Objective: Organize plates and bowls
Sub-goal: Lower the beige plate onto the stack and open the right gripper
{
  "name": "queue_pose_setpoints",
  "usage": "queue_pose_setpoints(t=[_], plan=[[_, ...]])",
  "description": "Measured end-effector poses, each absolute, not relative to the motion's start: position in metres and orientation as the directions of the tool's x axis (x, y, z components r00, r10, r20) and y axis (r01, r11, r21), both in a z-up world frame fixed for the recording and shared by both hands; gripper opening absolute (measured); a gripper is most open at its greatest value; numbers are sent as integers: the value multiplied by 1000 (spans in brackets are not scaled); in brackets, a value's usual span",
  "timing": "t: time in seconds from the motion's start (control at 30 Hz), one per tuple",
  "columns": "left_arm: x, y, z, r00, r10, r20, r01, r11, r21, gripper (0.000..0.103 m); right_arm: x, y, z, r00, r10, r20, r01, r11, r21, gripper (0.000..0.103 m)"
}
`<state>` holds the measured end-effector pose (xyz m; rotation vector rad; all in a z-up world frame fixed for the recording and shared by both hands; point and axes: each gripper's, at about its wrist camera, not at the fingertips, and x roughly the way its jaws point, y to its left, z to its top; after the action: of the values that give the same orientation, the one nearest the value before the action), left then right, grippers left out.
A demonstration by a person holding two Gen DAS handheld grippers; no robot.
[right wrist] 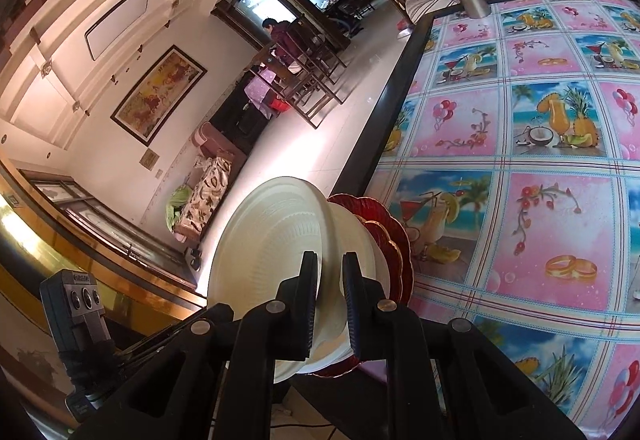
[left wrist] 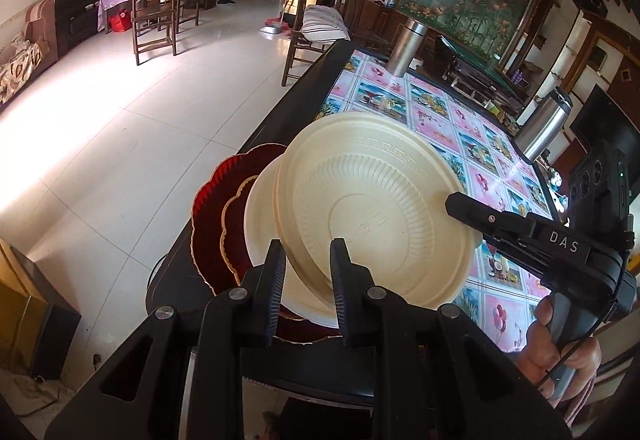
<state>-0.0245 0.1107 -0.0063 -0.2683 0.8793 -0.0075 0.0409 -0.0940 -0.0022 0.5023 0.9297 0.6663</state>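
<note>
A cream bowl is held upside down and tilted over a stack at the table's corner: a cream plate on a dark red gold-rimmed plate. My left gripper is shut on the bowl's near rim. My right gripper is shut on the opposite rim; its finger shows in the left wrist view. In the right wrist view the bowl sits above the red plate.
The table has a pink and blue patterned cloth and a dark edge. Two steel flasks stand on it farther back. Wooden chairs and tiled floor lie to the left.
</note>
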Motion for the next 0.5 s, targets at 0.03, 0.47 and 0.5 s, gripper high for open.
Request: queue_pose_setpoints(t=[0.03,0.47,0.5], plan=[[-25,112,-6,640,-114,-760,-107,966,-235,19,41,-93,-3,426,709,-562,-300,696,652,14],[-26,123,-13,639,-106,-762,-116,966,-232,19,45,-78,-14,410,693,-593,-292,715,635,15],[-26,123,-13,637,-107,-763,-118,965,-234,19,46,-77,-14,411,691,-594,-292,717,633,15]])
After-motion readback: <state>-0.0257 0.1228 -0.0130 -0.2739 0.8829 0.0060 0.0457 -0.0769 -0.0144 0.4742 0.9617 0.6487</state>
